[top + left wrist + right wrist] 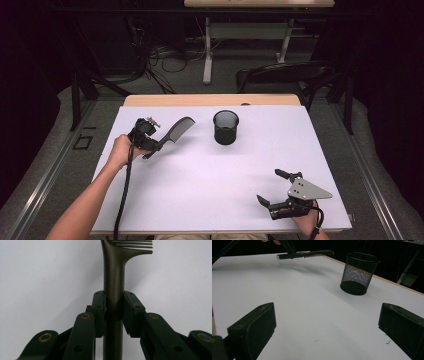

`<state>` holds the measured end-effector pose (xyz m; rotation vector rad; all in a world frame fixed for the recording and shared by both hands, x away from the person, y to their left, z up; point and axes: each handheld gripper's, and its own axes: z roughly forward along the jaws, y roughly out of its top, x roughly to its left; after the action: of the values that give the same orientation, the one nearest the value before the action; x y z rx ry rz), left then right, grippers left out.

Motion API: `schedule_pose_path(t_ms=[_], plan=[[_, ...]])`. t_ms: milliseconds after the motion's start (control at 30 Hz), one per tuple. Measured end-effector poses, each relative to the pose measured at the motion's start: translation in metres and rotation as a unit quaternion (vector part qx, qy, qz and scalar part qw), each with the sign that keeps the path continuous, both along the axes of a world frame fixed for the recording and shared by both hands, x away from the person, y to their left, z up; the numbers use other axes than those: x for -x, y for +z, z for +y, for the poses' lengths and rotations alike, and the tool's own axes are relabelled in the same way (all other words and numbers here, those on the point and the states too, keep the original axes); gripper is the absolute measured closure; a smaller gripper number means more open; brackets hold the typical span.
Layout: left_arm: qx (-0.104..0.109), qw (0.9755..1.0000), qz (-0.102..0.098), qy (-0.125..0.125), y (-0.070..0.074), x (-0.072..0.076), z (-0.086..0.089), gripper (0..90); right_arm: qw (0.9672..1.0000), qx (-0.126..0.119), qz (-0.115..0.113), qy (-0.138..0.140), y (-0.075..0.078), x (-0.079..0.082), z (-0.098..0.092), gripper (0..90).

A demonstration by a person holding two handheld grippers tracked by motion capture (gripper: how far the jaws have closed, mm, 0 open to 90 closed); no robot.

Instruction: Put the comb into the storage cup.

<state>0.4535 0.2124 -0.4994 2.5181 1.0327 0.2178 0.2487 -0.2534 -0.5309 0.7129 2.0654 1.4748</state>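
Note:
A dark comb (179, 129) hangs a little above the white table cover (210, 175) at the back left, casting a shadow below it. My left gripper (150, 142) is shut on its handle. In the left gripper view the handle (113, 277) runs up between the two pads, teeth at the top, with the left gripper (113, 307) clamped on its sides. A black mesh cup (226, 127) stands upright to the right of the comb. My right gripper (268, 186) rests near the front right edge, open and holding nothing. In the right gripper view the right gripper (327, 327) faces the cup (358, 273) and the comb (312, 253).
The wooden table edge (210, 100) shows past the white cover at the back. A dark chair (285, 75) stands behind the table on the right. Cables (165, 60) and another table's legs lie on the floor beyond.

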Motion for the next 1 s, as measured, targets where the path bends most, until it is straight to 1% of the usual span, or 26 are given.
schedule_pose_path(t_ms=[267, 500, 667, 767, 1000], plan=[[0.019, 0.9997, -0.015, 0.008, -0.001, 0.008, 0.004, 72.9, 1.0000, 0.000, 0.001, -0.001, 0.000, 0.000, 0.000, 0.9], [0.039, 0.9986, -0.033, 0.015, 0.000, 0.013, 0.006, 72.9, 1.0000, 0.001, 0.002, -0.001, 0.000, 0.000, 0.001, 0.9], [0.049, 0.9974, -0.049, 0.018, 0.002, 0.017, 0.006, 72.9, 1.0000, 0.000, 0.003, -0.002, 0.000, 0.000, 0.000, 0.9], [0.058, 0.9962, -0.061, 0.020, 0.003, 0.020, 0.005, 72.9, 1.0000, 0.002, 0.002, -0.001, 0.000, 0.000, 0.001, 0.9], [0.075, 0.9936, -0.081, 0.024, 0.003, 0.025, 0.002, 72.9, 1.0000, 0.001, 0.001, -0.001, 0.000, -0.001, 0.000, 0.9]])
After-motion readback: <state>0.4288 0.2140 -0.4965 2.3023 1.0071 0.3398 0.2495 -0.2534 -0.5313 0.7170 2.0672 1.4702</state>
